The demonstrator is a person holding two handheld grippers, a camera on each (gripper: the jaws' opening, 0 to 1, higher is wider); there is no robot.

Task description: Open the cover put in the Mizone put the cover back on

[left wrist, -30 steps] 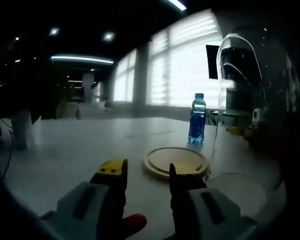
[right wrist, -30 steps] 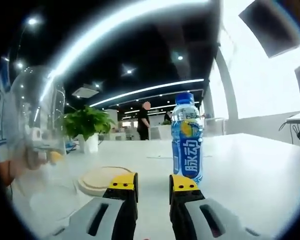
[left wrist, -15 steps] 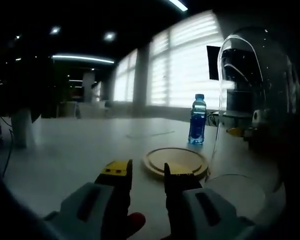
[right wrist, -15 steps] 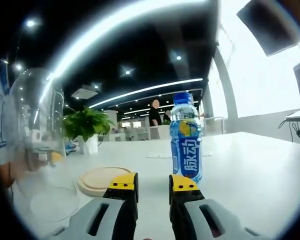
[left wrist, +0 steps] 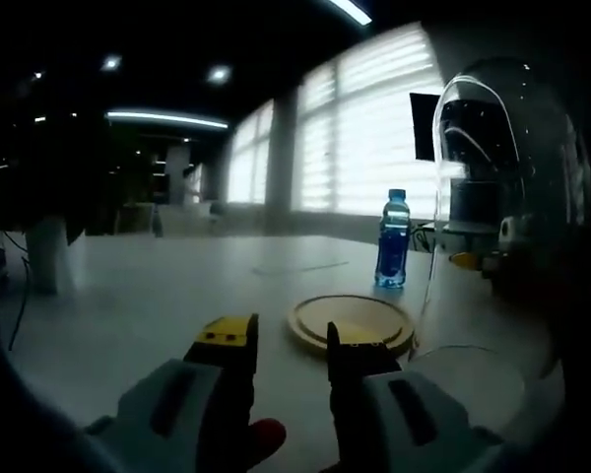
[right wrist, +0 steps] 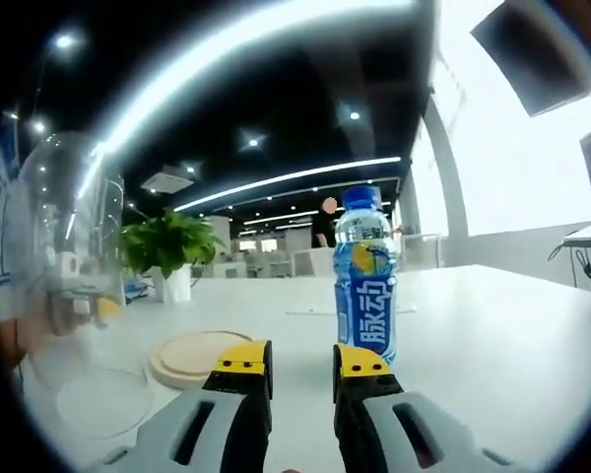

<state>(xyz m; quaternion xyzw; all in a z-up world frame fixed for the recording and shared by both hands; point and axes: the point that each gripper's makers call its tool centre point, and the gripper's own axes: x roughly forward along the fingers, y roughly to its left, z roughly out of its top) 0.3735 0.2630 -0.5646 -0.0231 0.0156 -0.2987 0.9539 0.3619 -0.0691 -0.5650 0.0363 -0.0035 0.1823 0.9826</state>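
While my right gripper (right wrist: 303, 367) hangs low over the white table (right wrist: 492, 335) with its yellow-tipped fingers (right wrist: 242, 357) apart and nothing between them, the Mizone bottle (right wrist: 365, 278) stands upright just beyond the right finger, a little right of centre in the right gripper view. It is a clear plastic bottle with a blue cap, a blue label bearing white characters and a yellow patch near the shoulder. At lower left of that frame lies the round pale wooden base (right wrist: 193, 354), flat on the table, and further left rises the clear glass dome cover (right wrist: 64, 266), lifted off the base; I cannot tell what holds it.

From my left gripper (left wrist: 290, 341), fingers also parted and holding nothing, the same bottle (left wrist: 393, 238) appears small, right of centre, standing past the wooden base (left wrist: 352, 322). The glass cover (left wrist: 492, 197) takes up the right side of that frame, partly between the camera and the table edge. A green potted plant (right wrist: 170, 248) sits far back at left in the right gripper view, and a person (right wrist: 324, 223) stands behind the bottle.
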